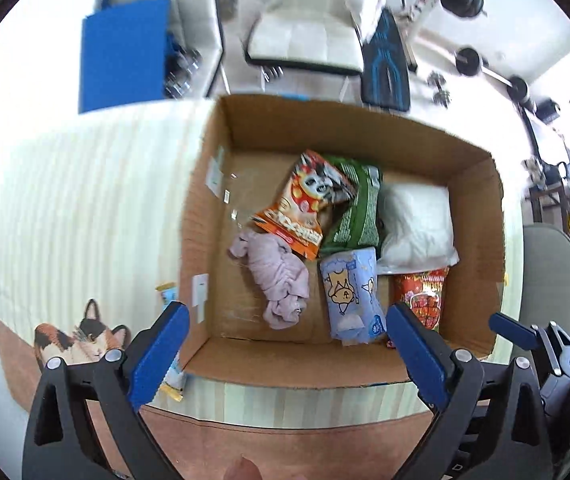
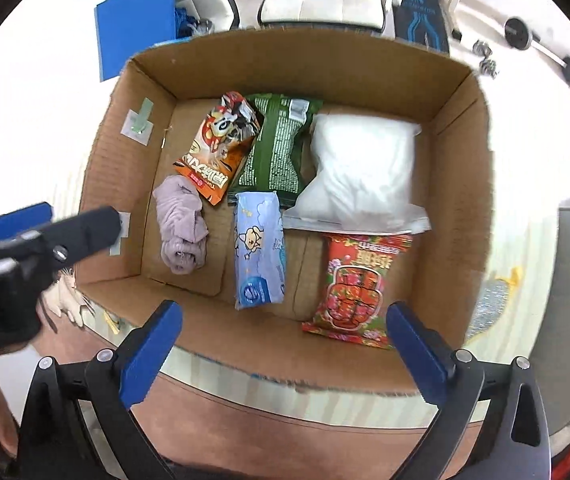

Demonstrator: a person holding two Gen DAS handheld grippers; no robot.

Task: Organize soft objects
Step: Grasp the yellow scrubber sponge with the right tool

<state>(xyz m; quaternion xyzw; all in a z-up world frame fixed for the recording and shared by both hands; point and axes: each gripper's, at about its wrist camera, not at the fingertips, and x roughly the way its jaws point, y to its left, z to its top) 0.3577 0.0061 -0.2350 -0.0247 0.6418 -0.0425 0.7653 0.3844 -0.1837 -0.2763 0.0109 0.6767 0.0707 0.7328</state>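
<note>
Hovering over the cardboard box (image 2: 457, 184), both the left gripper (image 1: 285, 344) and right gripper (image 2: 285, 344) are gaping, empty; the lilac cloth (image 2: 181, 228) is looking limp and light, best pinched mid-bunch.

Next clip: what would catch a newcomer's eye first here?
The open brown cardboard box fills both views, packed with soft packets. The puffy white plastic pouch sits at its far right, and the red floral snack bag lies just in front. The crumpled lilac cloth lies at the left.
</note>
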